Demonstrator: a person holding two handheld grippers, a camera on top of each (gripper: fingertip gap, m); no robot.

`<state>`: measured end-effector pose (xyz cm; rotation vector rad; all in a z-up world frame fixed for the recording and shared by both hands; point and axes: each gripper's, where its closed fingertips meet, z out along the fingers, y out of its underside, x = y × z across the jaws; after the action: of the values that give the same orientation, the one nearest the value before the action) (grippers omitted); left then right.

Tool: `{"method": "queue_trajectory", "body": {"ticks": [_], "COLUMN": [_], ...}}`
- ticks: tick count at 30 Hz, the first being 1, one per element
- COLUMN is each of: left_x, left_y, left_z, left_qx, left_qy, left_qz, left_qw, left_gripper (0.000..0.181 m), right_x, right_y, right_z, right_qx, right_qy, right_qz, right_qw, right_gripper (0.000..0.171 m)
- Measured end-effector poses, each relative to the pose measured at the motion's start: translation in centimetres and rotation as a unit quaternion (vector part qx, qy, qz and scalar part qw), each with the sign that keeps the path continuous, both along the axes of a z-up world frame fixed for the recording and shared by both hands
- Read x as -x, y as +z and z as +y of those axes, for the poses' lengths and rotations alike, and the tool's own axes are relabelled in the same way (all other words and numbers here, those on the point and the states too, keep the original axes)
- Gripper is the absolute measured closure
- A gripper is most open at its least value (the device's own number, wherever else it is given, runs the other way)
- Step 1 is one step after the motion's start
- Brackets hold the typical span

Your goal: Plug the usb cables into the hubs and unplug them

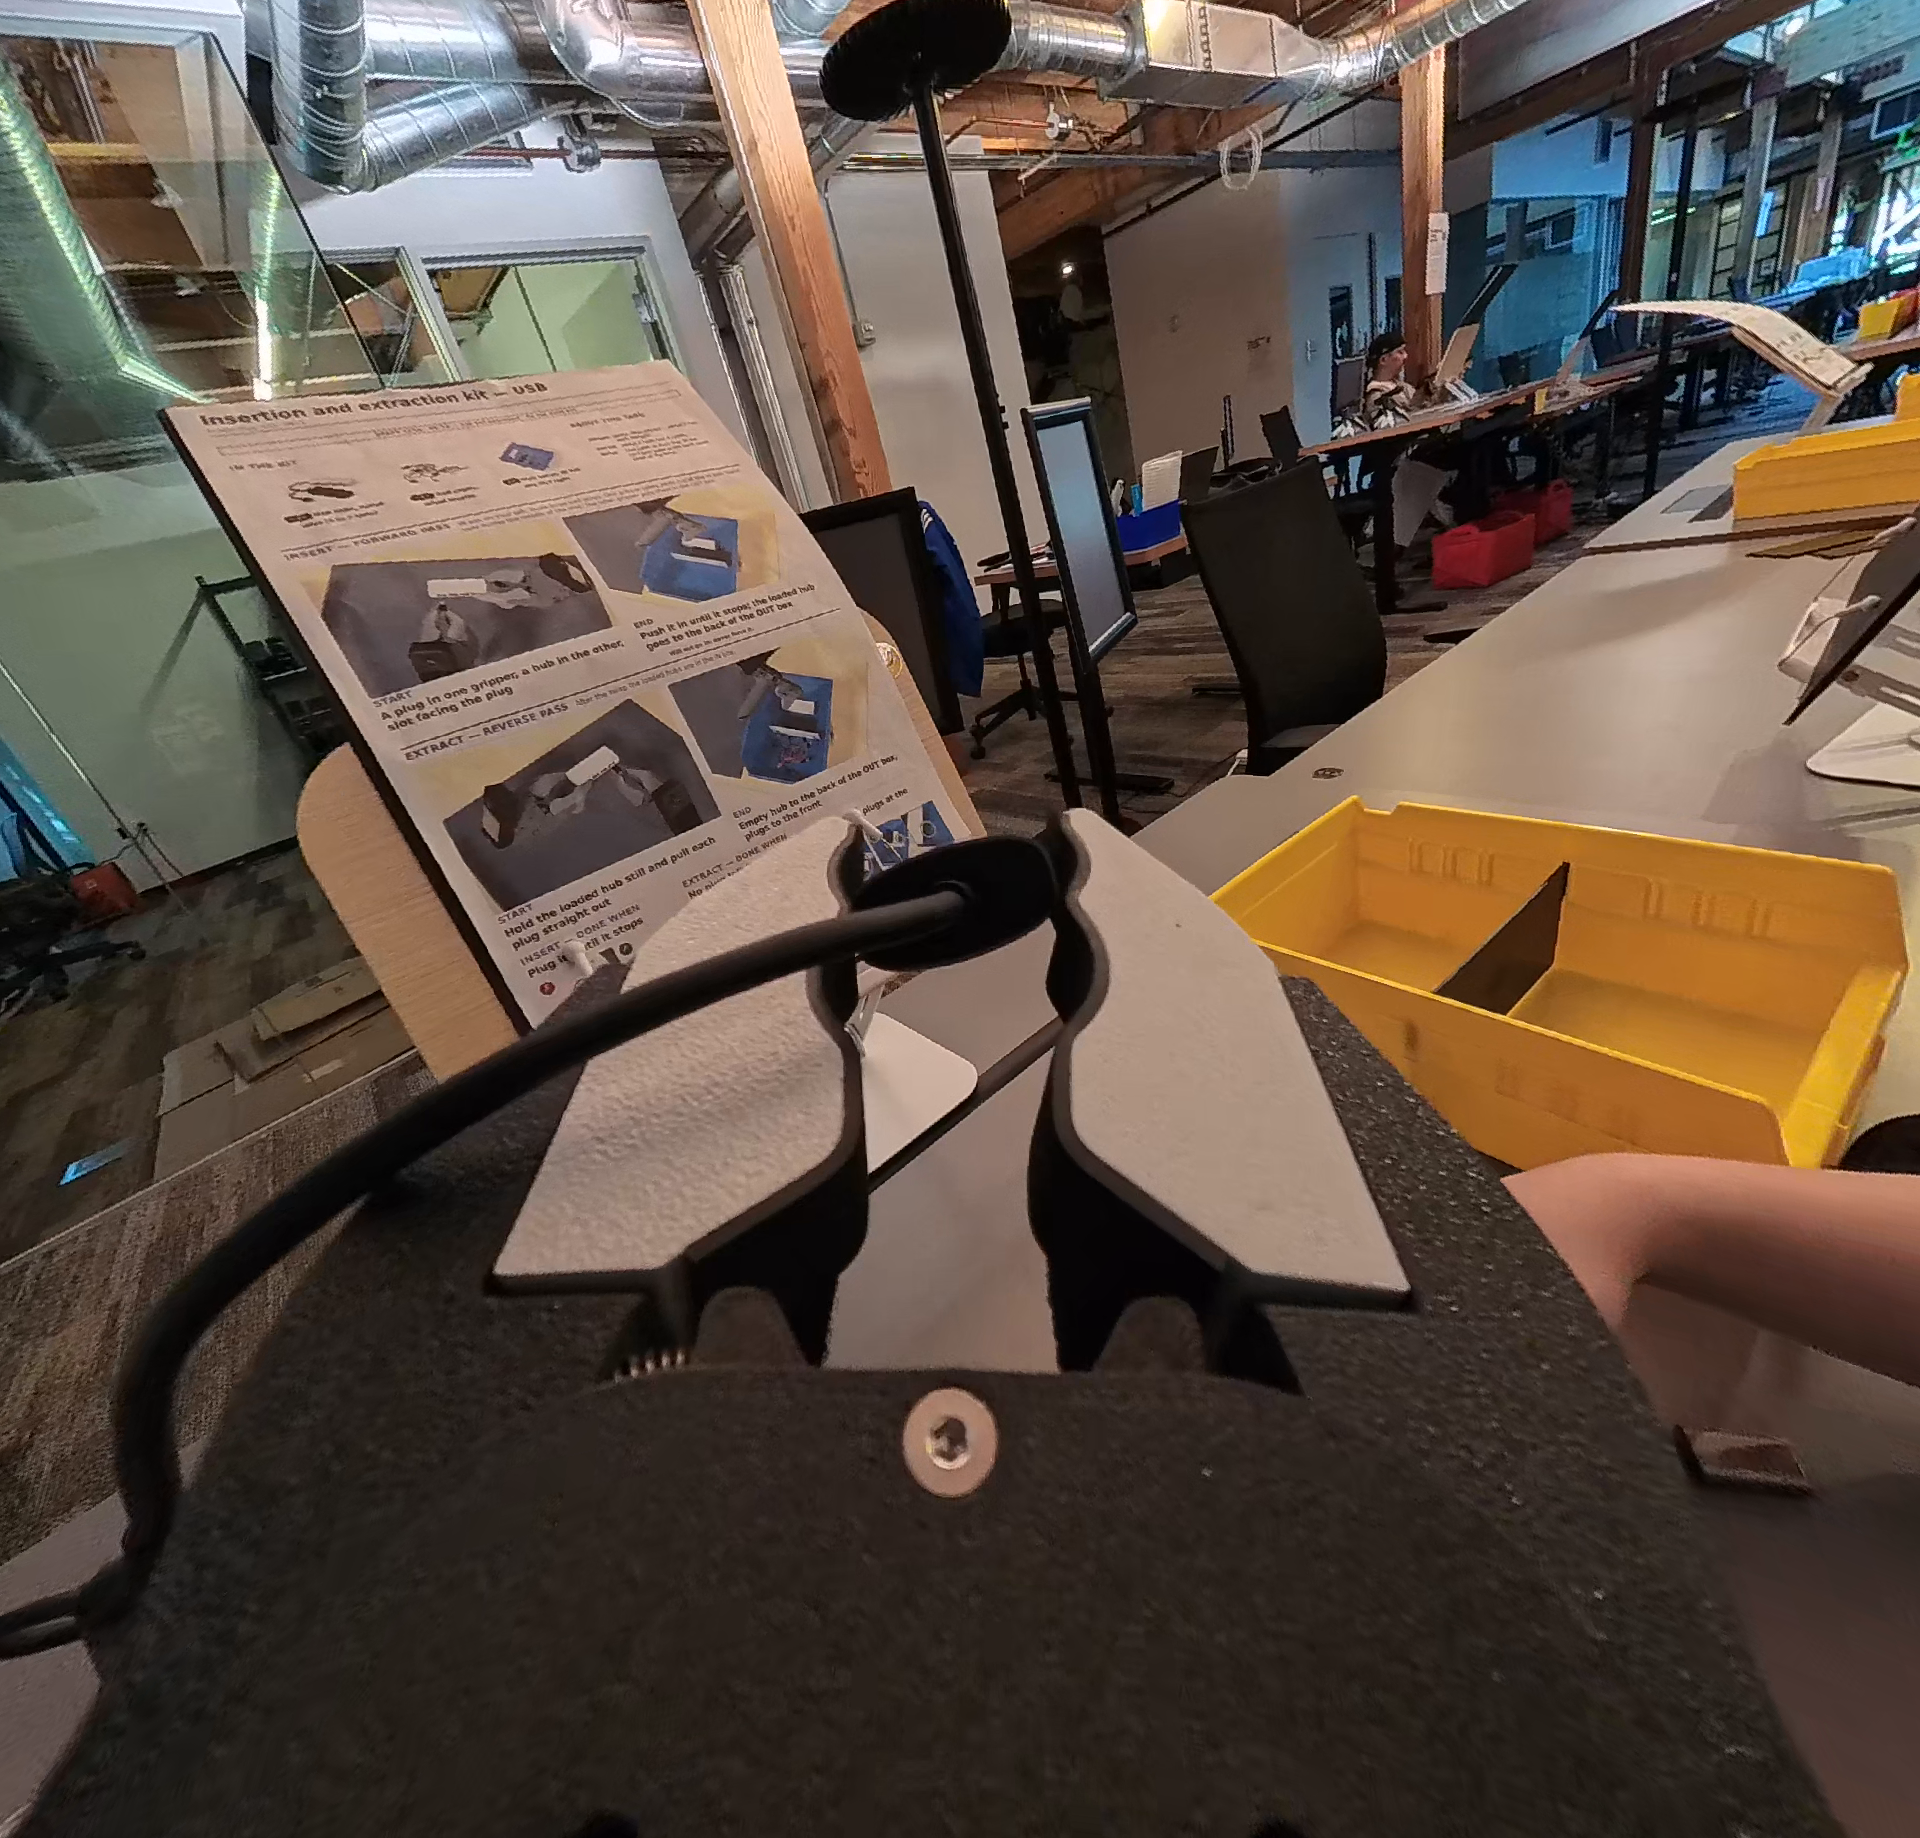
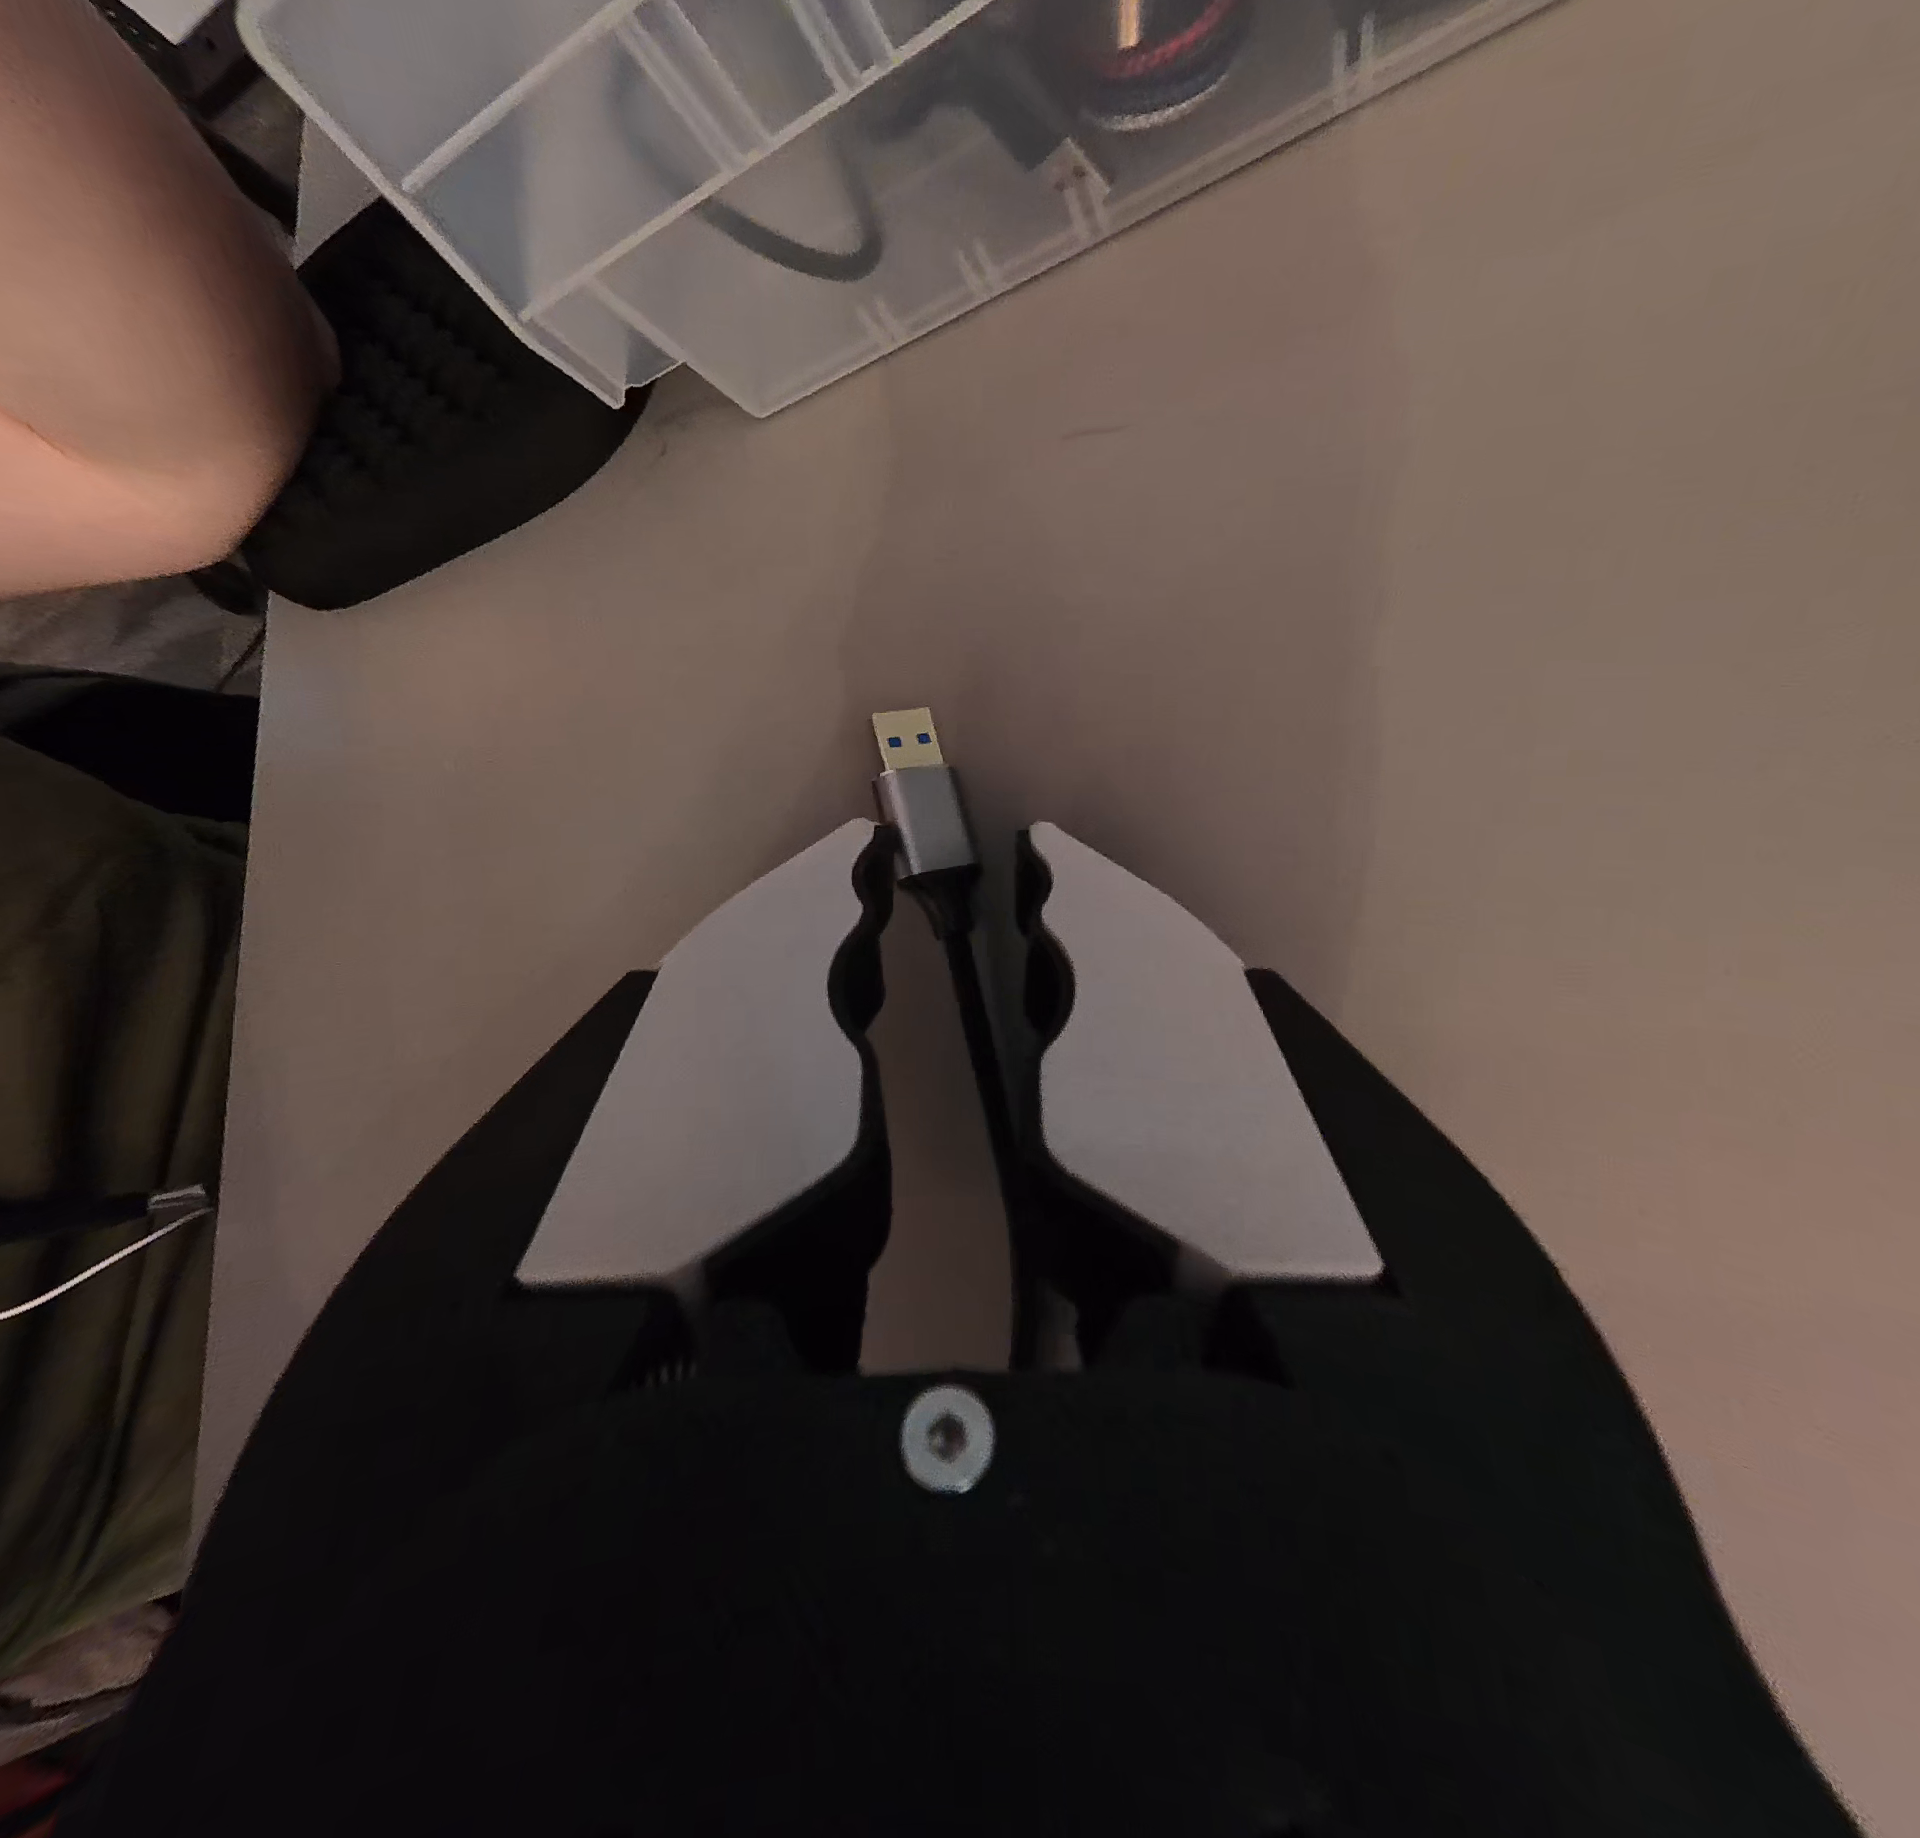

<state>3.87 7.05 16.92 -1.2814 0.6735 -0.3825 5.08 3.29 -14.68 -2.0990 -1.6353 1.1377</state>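
In the left wrist view my left gripper (image 1: 951, 853) is shut on the rounded end of a black hub (image 1: 951, 900), held up in the air. The hub's black cable (image 1: 520, 1040) arcs out to the left and down. In the right wrist view my right gripper (image 2: 948, 832) points down at the beige table (image 2: 1455, 749). A USB plug (image 2: 925, 812) with a grey shell and a gold tip lies between its fingertips and sticks out past them. The jaws stand apart, with a narrow gap on the plug's right side. The plug's black cable (image 2: 982, 1040) runs back between the fingers.
A yellow divided bin (image 1: 1662, 884) sits on the table to the right of the left gripper, an instruction board (image 1: 520, 697) stands ahead of it. A clear compartment box (image 2: 831, 178) holding cables lies beyond the plug. A person's arm (image 2: 135, 282) and the table edge are at left. Tip to tip, the grippers are about 30 cm apart.
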Motion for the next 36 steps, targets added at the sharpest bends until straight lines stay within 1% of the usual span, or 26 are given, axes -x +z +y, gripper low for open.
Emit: {"method": "queue_trajectory", "body": {"ticks": [7, 10, 14, 20, 24, 32, 36], "left_x": [-0.1, -0.2, -0.4, -0.5, -0.5, -0.6, -0.7], "left_y": [-0.1, -0.2, -0.3, -0.4, -0.6, -0.7, -0.8], "left_z": [0.0, 0.0, 0.0, 0.1, 0.2, 0.3, 0.3], "left_qx": [0.001, 0.002, 0.004, 0.006, 0.008, 0.011, 0.01], "left_qy": [-0.002, -0.002, -0.003, -0.004, -0.005, -0.006, -0.006], "left_qz": [0.002, 0.004, 0.006, 0.007, 0.007, 0.009, 0.01], "left_qw": [1.0, 1.0, 1.0, 1.0, 1.0, 1.0, 1.0], "left_gripper": [0.149, 0.149, 0.149, 0.149, 0.149, 0.149, 0.156], "right_x": [0.0, -0.1, 0.1, 0.5, 0.9, 0.9, 0.9], "right_y": [0.5, -0.1, -0.3, -0.5, -0.7, -0.8, -0.9], "right_z": [0.6, 0.0, -0.3, -0.6, -1.1, -1.1, -1.1], "right_qx": [0.008, 0.0, -0.012, -0.059, -0.092, -0.148, -0.181], "right_qy": [-0.013, 0.008, 0.015, 0.035, 0.053, 0.058, 0.064], "right_qz": [0.016, 0.002, -0.005, -0.014, -0.019, -0.032, -0.043], "right_qw": [1.0, 1.0, 1.0, 0.998, 0.994, 0.987, 0.981], "right_gripper": [0.148, 0.147, 0.148, 0.148, 0.151, 0.151, 0.151]}}
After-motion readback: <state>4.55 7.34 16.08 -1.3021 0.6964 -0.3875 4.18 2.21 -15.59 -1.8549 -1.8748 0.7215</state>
